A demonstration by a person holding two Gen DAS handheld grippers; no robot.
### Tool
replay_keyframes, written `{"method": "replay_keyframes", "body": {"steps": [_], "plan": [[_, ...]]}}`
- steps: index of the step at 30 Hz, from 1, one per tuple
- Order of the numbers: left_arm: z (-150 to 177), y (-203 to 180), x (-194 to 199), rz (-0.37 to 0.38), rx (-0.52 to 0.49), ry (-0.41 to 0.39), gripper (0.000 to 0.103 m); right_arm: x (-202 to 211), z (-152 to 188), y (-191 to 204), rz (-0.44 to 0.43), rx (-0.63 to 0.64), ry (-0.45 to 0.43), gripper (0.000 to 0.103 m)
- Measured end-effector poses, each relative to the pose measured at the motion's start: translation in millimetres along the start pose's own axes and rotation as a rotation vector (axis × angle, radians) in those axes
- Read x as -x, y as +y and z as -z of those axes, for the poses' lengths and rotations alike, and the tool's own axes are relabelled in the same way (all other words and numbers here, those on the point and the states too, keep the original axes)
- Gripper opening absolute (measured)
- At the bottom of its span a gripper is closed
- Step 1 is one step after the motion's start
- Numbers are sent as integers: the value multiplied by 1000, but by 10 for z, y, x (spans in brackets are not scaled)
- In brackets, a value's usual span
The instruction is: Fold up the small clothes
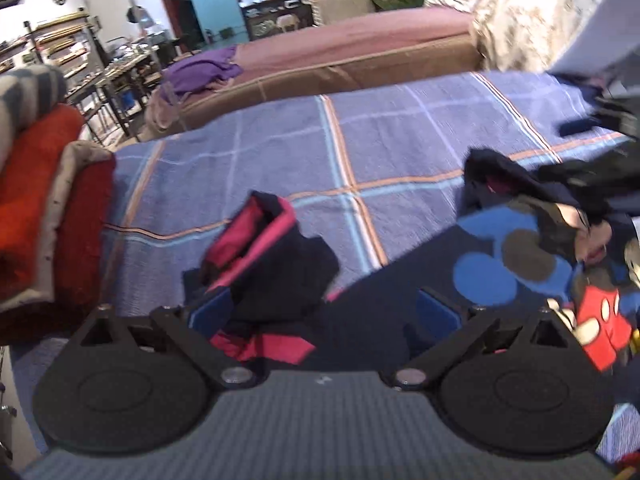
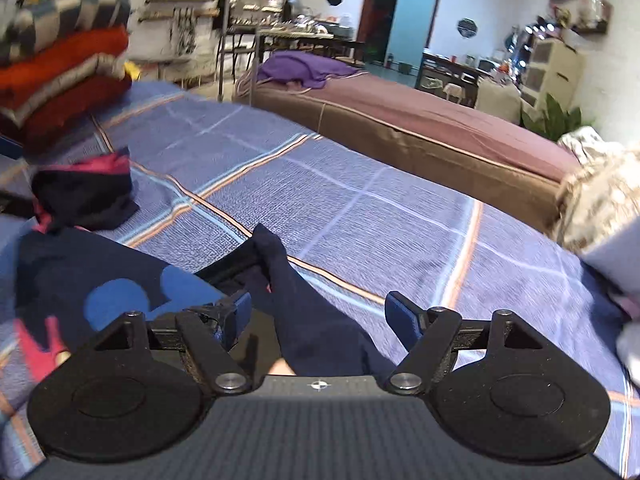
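No readable writing anywhere – the only "branding" is the cartoon-mouse print on the navy shirt [image 1: 532, 276], with blue round-ear silhouettes and a figure in red shorts, and even that is cut off at the right edge in the left wrist view.

Lots is hard to make out. The right gripper shows in the left wrist view only as a dark smear at the right edge, over the bunched collar end of the shirt. Shelves and tables at the back are just blur. A white thing at the right edge of the right wrist view can't be identified.

The left gripper [image 1: 324, 312] has its jaws spread wide, with a crumpled navy-and-pink garment [image 1: 276, 256] lying between and just ahead of the blue pads [image 1: 438, 314] – nothing pinched. The right gripper [image 2: 320, 316] is spread wide too; a navy sleeve or fold [image 2: 296, 300] of the shirt rises between its fingers, loose, not clamped.

Both pieces lie on the blue plaid bedspread [image 2: 360, 208], shirt flat, pink-trimmed piece just beside its corner. Folded red blankets [image 2: 68, 76] are stacked at the far left.
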State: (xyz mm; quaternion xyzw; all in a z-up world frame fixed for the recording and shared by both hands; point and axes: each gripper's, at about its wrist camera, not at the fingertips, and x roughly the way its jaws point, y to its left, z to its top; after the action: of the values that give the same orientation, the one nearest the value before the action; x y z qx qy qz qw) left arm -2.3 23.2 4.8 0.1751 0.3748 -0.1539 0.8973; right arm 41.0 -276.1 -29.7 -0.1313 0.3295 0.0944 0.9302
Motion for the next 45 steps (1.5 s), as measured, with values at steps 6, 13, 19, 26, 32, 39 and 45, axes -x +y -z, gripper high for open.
{"method": "replay_keyframes", "body": {"steps": [6,13,19,26,32,39,45], "plan": [[118,-29,25,14,-12,13,100,-380,-37,-28,-89,-84,153,5],[-150,139,-19,46,82,-47,99,863,129,-644,27,-361,-94,4],[-732,-83,13,89,26,-199,97,1923,671,-627,52,-453,-127,5],[-1051,-592,-446,241,-100,-108,97,2345,1231,-87,-162,-423,-30,5],[-378,-992,-555,264,-323,66,79,2417,1451,-40,-196,-473,10,5],[318,-783,-108,291,-271,125,78,2169,1560,-89,-198,-490,70,5],[236,-639,17,280,-187,87,79,2057,1518,-58,-219,-476,67,5]]}}
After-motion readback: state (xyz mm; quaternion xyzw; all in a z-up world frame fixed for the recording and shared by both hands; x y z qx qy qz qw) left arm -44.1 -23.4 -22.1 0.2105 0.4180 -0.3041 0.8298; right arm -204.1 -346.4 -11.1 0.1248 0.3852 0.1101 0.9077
